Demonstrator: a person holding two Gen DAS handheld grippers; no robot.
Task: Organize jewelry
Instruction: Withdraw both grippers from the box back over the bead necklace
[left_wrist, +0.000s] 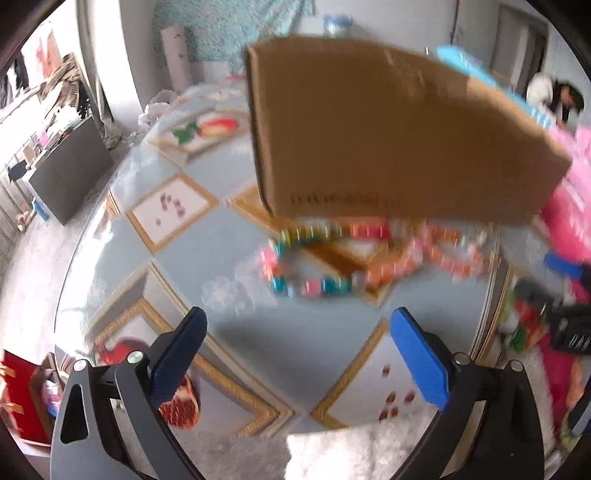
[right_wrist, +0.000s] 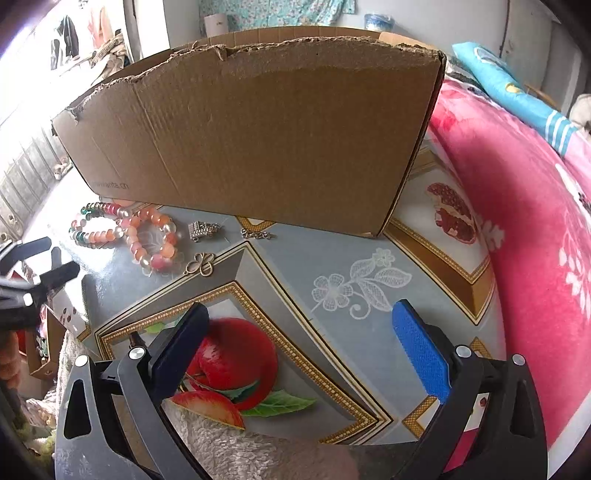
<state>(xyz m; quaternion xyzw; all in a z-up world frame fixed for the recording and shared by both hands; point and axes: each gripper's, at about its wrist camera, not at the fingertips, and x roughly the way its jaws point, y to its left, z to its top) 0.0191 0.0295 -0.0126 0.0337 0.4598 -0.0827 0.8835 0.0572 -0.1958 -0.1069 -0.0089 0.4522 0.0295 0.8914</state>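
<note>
My left gripper (left_wrist: 295, 354) was spread wide and held nothing; the bead bracelets (left_wrist: 314, 262) lay straight ahead of it on the tabletop (left_wrist: 155, 280), just in front of the cardboard box (left_wrist: 388, 129). That view was blurred, so I could not tell the strands apart. My right gripper (right_wrist: 299, 347) was equally wide and empty, with the beads (right_wrist: 129, 232) well off to its left and the small metal charms (right_wrist: 201, 230) nearer. I judged the left the better placed arm, reaching directly forward.
</note>
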